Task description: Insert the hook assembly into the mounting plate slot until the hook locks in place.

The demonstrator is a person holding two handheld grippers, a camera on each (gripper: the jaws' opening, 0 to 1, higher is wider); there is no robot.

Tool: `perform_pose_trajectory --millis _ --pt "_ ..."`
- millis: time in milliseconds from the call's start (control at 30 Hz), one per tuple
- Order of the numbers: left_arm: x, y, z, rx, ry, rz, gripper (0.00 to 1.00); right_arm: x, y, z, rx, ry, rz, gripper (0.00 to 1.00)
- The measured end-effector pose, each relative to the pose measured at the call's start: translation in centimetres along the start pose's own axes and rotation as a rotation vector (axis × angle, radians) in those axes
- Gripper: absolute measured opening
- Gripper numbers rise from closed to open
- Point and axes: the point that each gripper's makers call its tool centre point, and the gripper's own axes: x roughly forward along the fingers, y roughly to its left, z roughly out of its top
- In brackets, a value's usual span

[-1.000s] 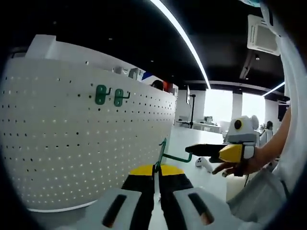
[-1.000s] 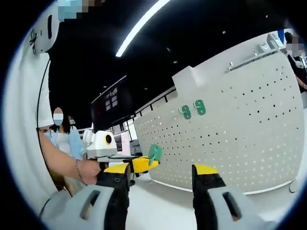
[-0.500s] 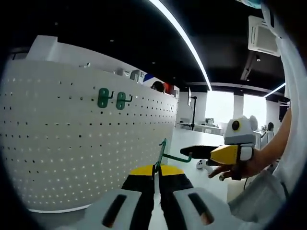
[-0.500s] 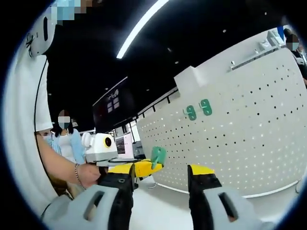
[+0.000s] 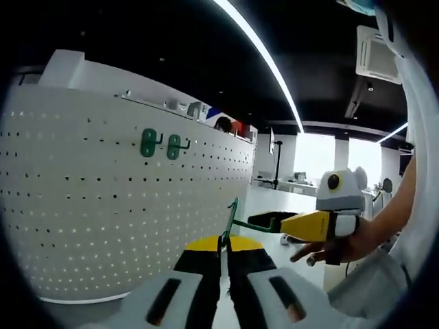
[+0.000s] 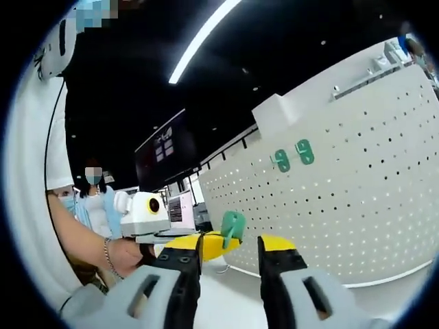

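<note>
We see the left gripper with its jaws pressed together on a green hook, which stands out just above the yellow jaw tips. The hook's flat back plate rises edge-on, roughly upright in the left gripper view, while its wire arm runs off sideways toward the right gripper, so the long axis lies across the view and away from the white pegboard. In the right gripper view the same hook's green plate faces us, tilted slightly, sitting between and just beyond the right gripper's two jaws, which stand apart with a clear gap; whether either jaw touches the hook we cannot tell. The left gripper reaches in there from the left, held in a hand. Two more green hooks already sit side by side high on the pegboard, well apart from the held one.
</note>
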Motion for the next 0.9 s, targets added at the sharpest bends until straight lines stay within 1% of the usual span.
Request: perform_pose_trajectory --millis 300,633,900 --pt "-0.2 -0.1 0.1 -0.002 -0.003 0.001 0.01 1.0 0.1 -0.1 0.0 0.008 0.0 0.21" --pt "-0.1 -0.5 0.2 -0.004 -0.006 -0.007 0.01 1.6 0.5 -0.2 -0.004 0.013 0.009 0.12" --pt "-0.1 -0.6 0.4 -0.011 -0.013 -0.004 0.01 1.9 0.3 -0.3 -0.003 0.016 -0.002 0.06"
